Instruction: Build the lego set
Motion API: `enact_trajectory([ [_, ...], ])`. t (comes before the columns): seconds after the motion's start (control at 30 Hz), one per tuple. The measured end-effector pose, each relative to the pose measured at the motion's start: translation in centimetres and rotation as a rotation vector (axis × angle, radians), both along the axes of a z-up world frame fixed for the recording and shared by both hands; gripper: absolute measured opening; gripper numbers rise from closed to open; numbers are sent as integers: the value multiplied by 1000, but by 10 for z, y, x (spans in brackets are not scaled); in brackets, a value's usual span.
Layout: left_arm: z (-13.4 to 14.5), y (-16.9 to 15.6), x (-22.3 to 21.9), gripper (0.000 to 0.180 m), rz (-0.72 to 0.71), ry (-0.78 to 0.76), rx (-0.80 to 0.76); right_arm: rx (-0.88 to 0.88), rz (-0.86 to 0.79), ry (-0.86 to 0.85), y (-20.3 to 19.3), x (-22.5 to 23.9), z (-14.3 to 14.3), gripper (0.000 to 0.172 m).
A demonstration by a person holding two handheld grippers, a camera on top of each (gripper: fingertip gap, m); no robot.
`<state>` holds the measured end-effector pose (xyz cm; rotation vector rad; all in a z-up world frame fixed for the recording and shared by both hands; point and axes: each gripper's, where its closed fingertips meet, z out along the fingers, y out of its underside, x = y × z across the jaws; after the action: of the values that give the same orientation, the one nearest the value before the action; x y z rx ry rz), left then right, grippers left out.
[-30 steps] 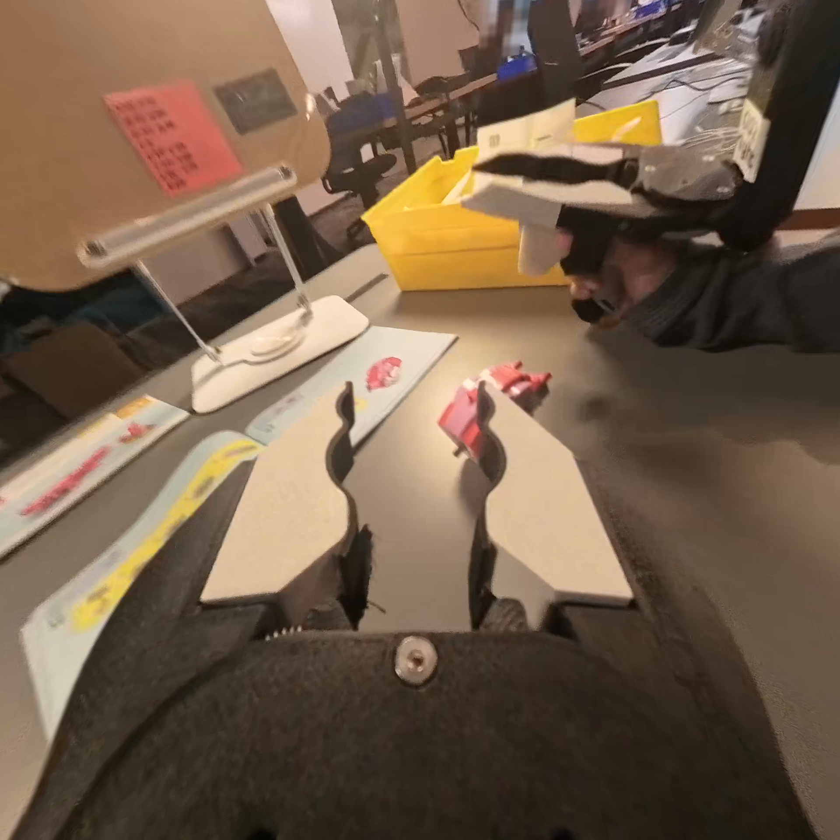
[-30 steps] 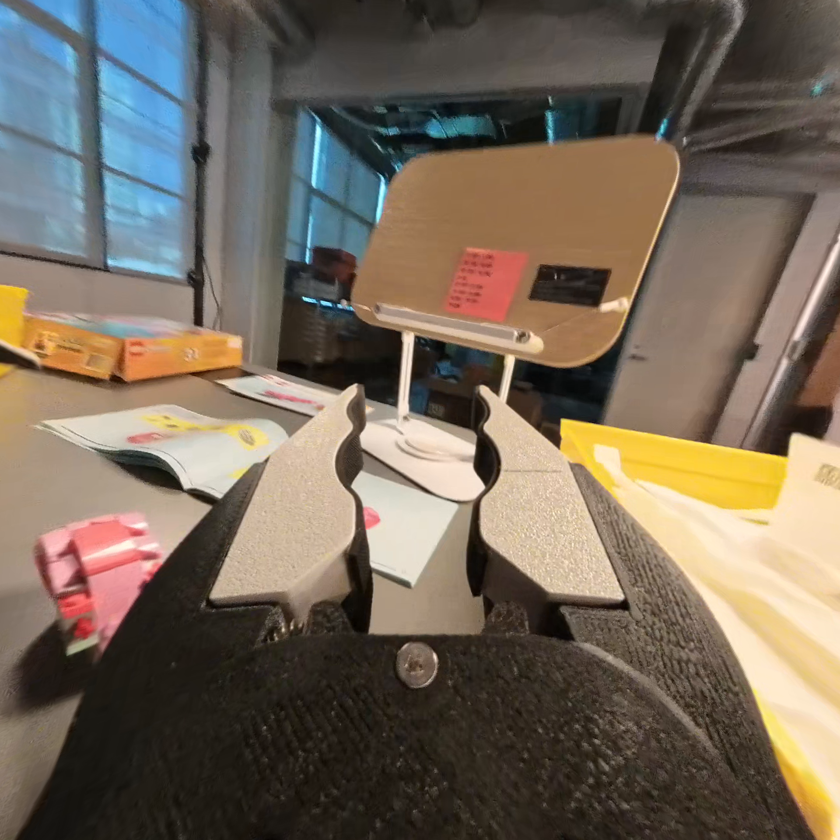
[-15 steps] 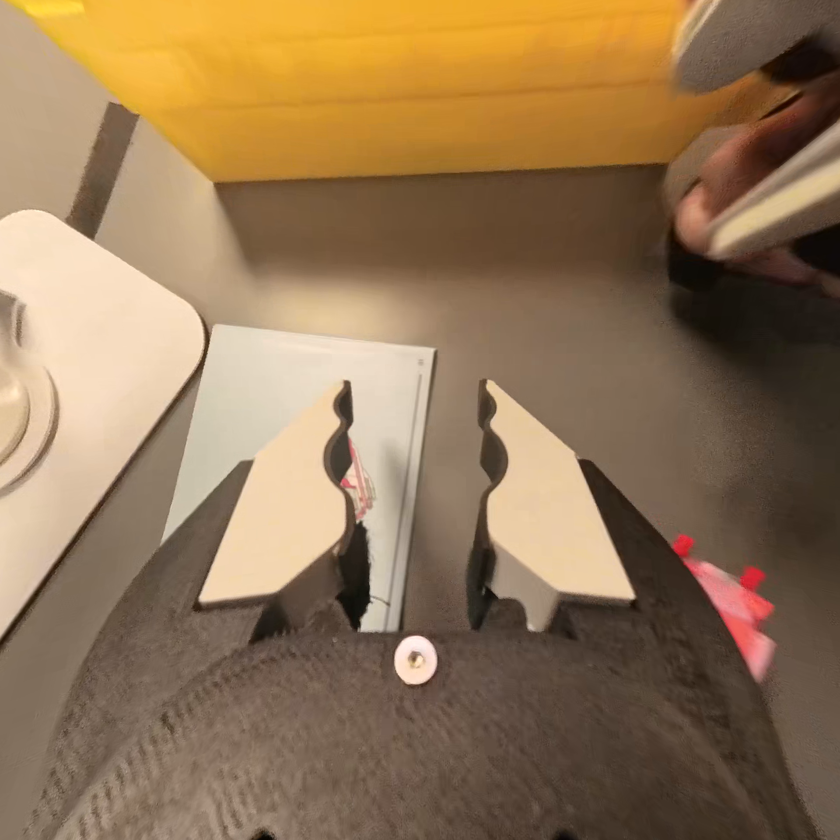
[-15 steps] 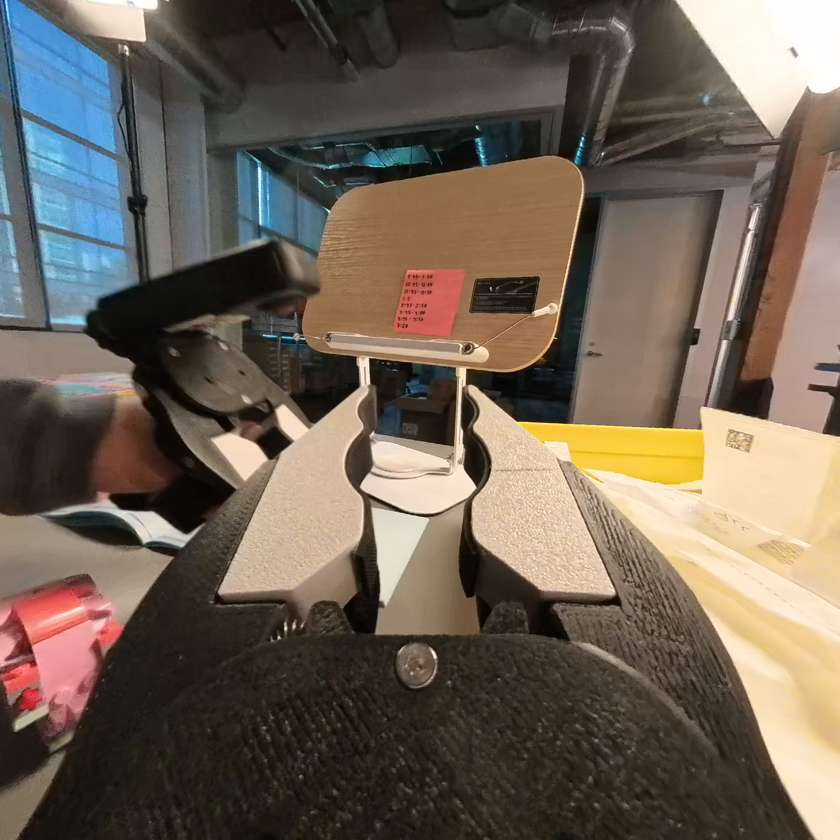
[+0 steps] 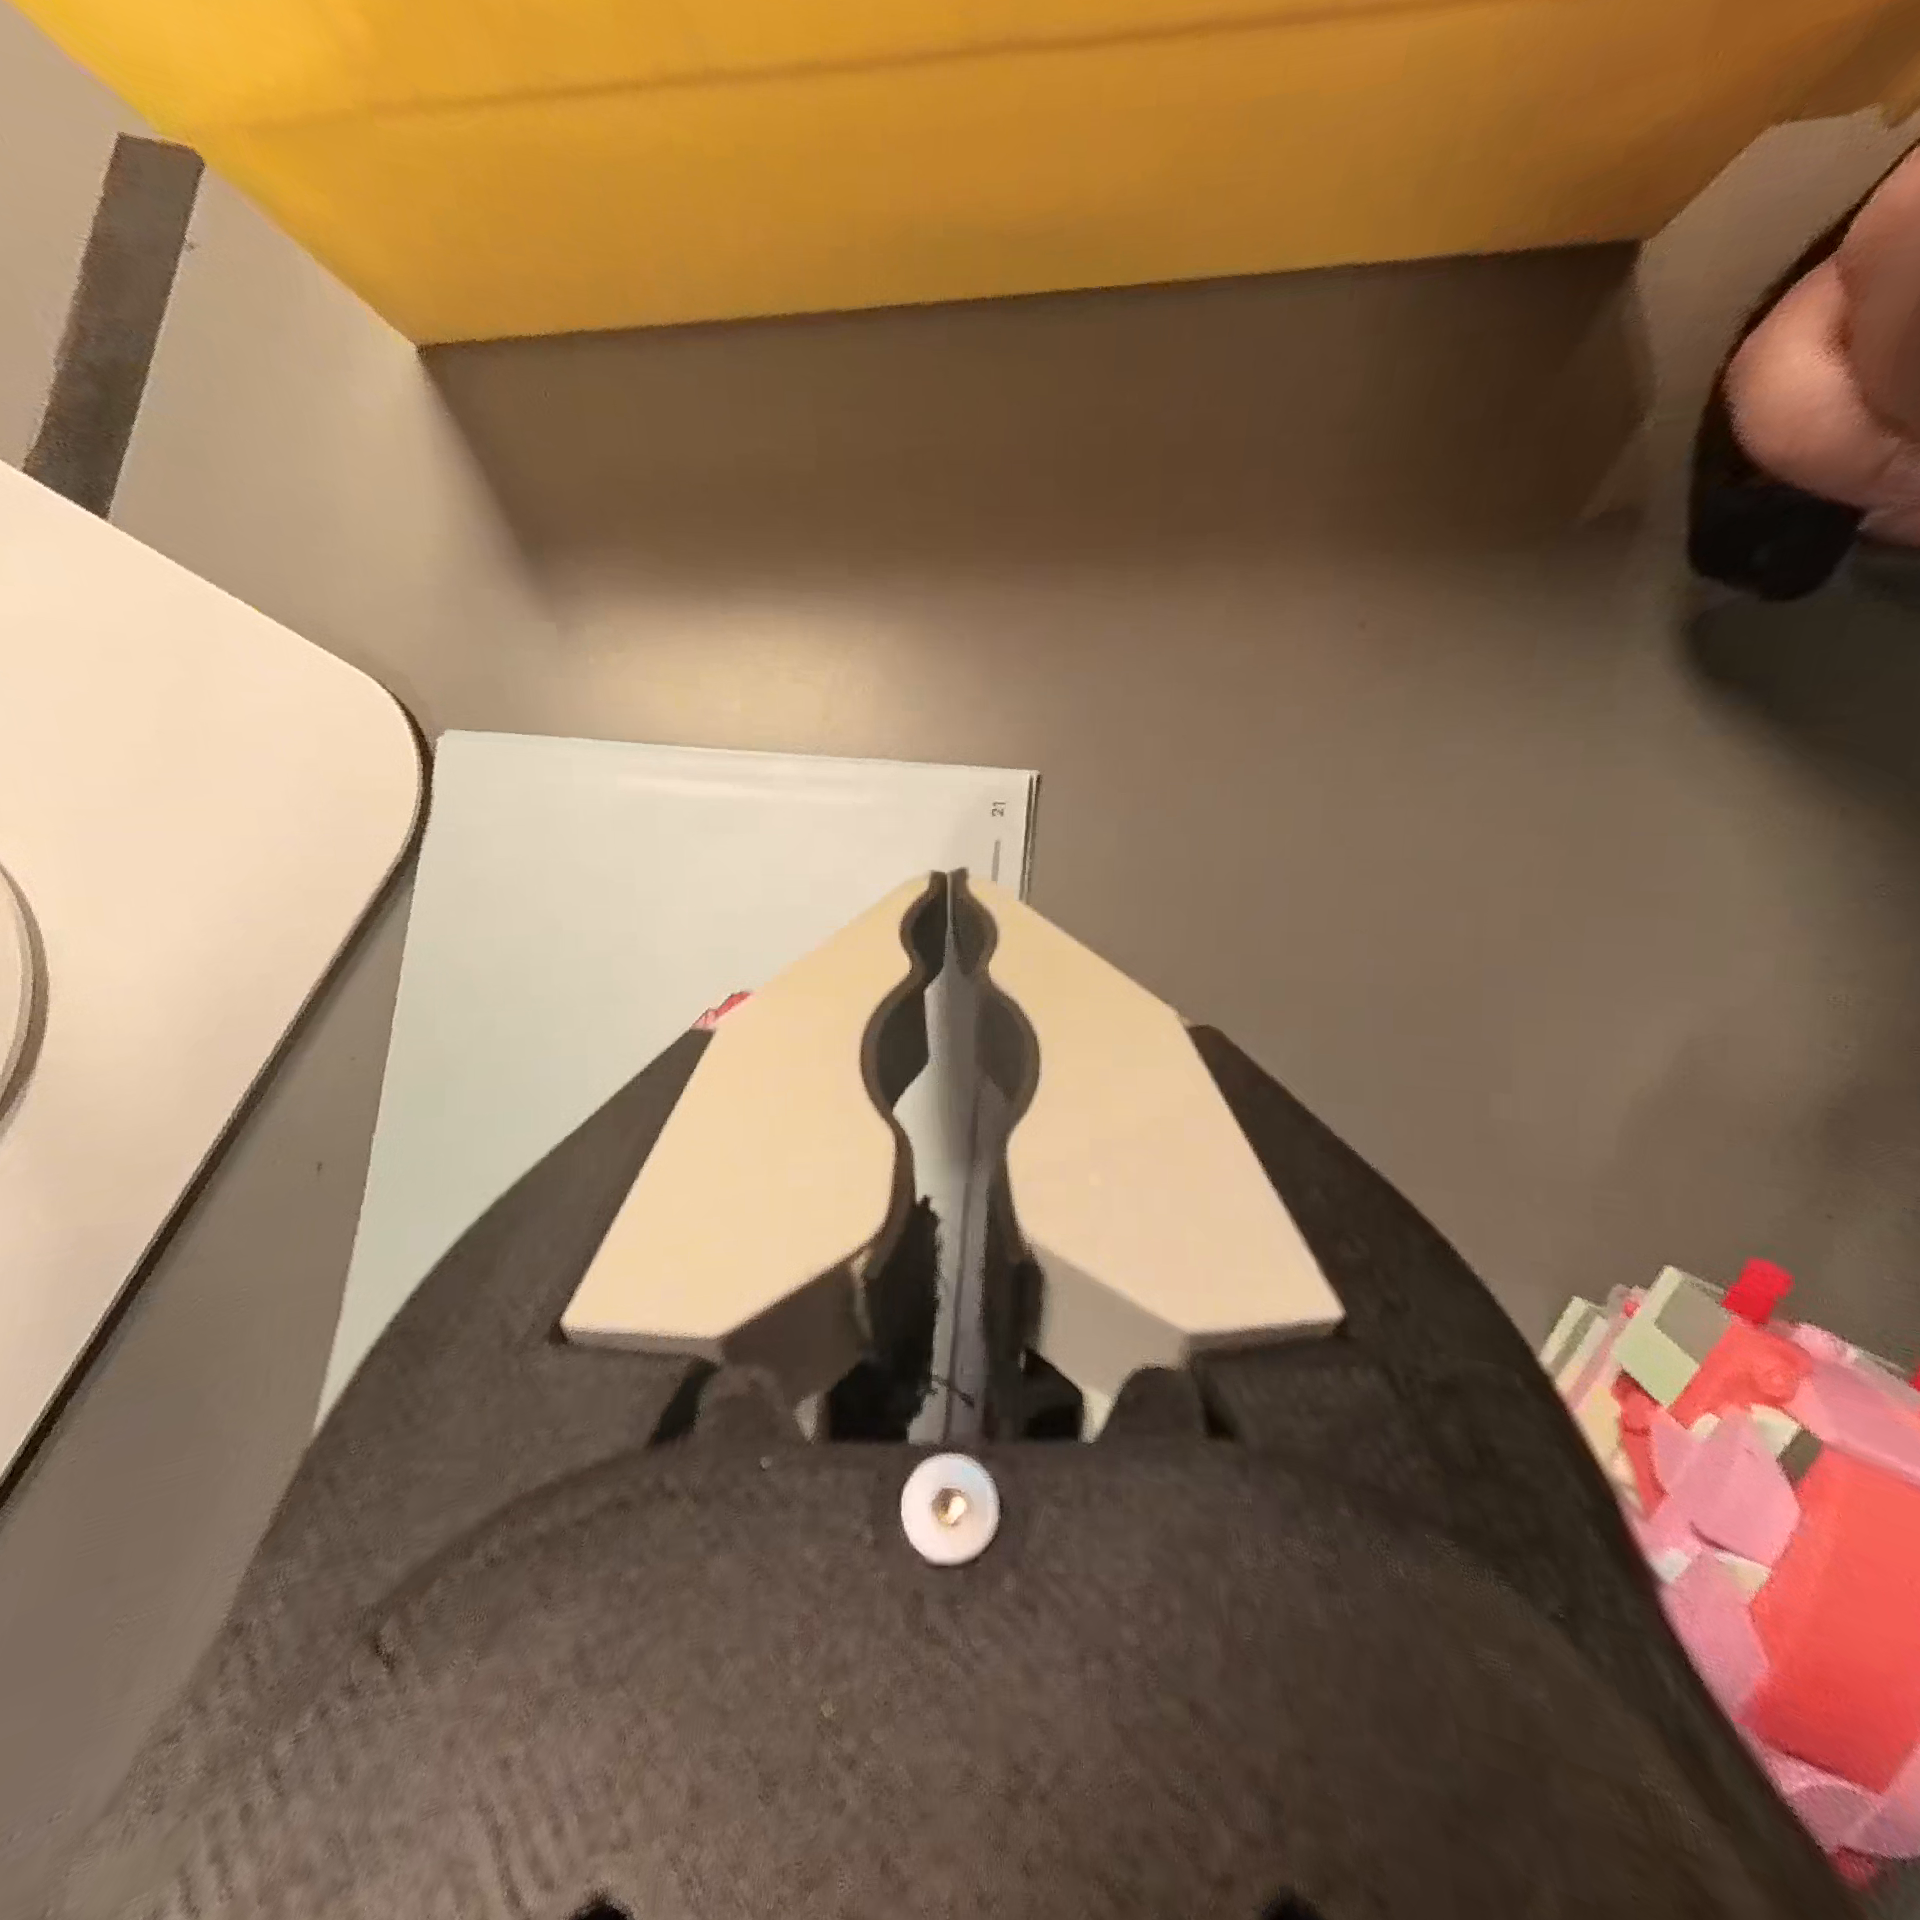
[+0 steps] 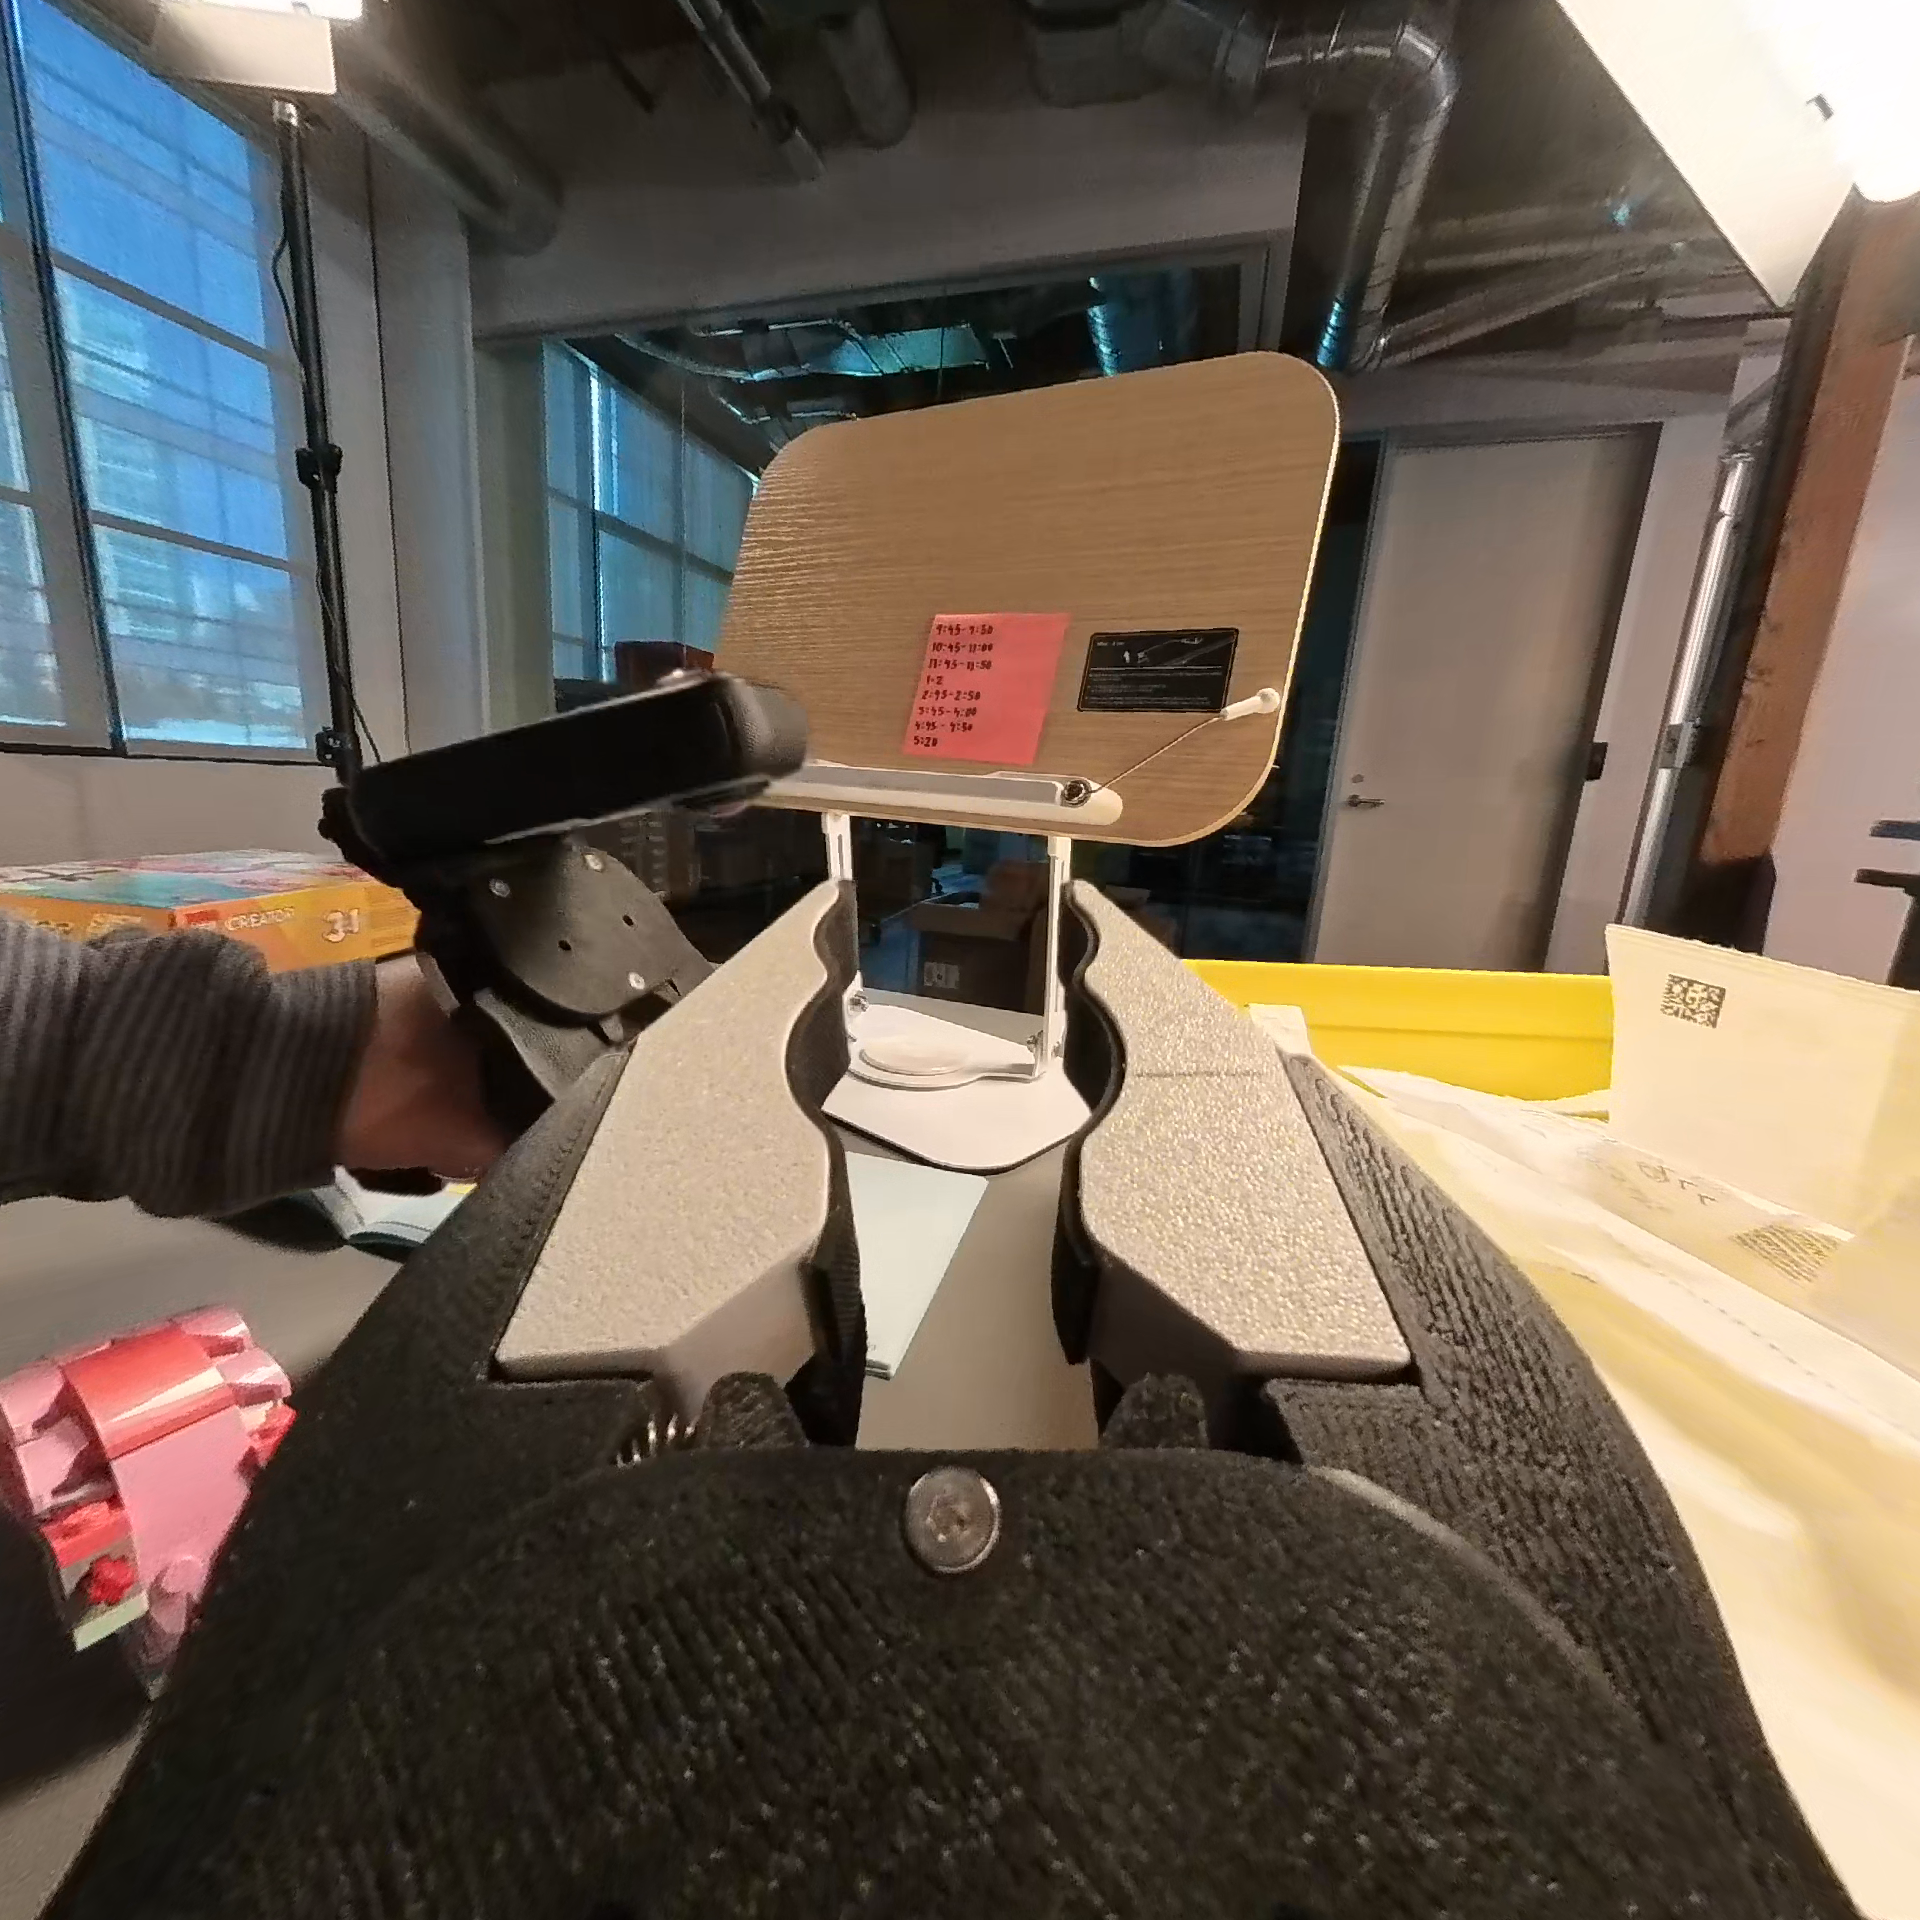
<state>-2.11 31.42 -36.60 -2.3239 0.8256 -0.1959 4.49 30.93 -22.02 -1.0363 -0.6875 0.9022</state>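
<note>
The left gripper (image 5: 951, 883), fingertips closed together, hovers over the pale booklet's (image 5: 665, 914) right edge beside the stand's white base (image 5: 177, 831); whether a page is caught, I cannot tell. The right gripper (image 6: 951, 914) is part-open and empty, beside the yellow bin (image 6: 1434, 1003).
</note>
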Motion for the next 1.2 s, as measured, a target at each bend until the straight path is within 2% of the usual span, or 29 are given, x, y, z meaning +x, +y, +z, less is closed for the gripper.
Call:
enact_trajectory([
  [0.03,3,1,2,7,0,-26,13,-5,2,-1,0,0,-1,37],
  [0.13,6,6,0,45,25,-10,58,-8,4,-5,0,-1,-2,37],
  [0.23,2,9,0,57,5,75,88,-3,4,-11,0,-2,-2,37],
  [0.37,5,15,5,52,-57,213,181,-2,4,-10,0,-2,-2,37],
  [0.53,3,16,4,43,-79,289,167,-2,5,-12,0,-3,-2,35],
  [0.87,11,10,1,4,24,64,154,-13,-32,-40,6,-3,-7,30],
  [1.07,11,7,11,0,52,-129,92,-4,-26,-50,4,-5,-8,30],
  [1.2,8,9,9,0,69,-128,86,-2,-24,-57,3,-6,-9,29],
])
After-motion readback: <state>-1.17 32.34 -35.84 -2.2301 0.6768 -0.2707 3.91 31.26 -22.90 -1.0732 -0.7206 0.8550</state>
